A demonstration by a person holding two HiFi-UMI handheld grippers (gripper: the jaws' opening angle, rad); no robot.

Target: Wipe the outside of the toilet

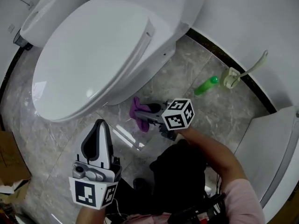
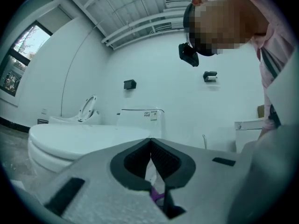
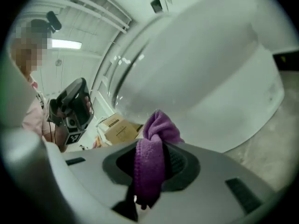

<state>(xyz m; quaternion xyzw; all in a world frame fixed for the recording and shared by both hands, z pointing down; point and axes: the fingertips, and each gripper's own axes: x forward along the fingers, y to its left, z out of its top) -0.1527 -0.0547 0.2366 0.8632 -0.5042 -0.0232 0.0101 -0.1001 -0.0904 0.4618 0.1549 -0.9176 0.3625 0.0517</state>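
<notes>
The white toilet (image 1: 93,55) fills the upper left of the head view, lid down; its bowl (image 3: 201,78) looms close in the right gripper view. My right gripper (image 1: 148,114) is shut on a purple cloth (image 1: 138,112), held low beside the toilet's base near the floor. The cloth (image 3: 150,160) bunches out between the jaws, just short of the bowl's underside. My left gripper (image 1: 97,139) is held upright nearer to me, jaws shut with nothing between them, apart from the toilet (image 2: 70,139).
A green bottle (image 1: 206,85) and a toilet brush (image 1: 238,73) lie on the grey tiled floor by the wall at right. A second white fixture (image 1: 39,13) stands at the upper left. Cardboard (image 1: 9,160) sits at the left edge.
</notes>
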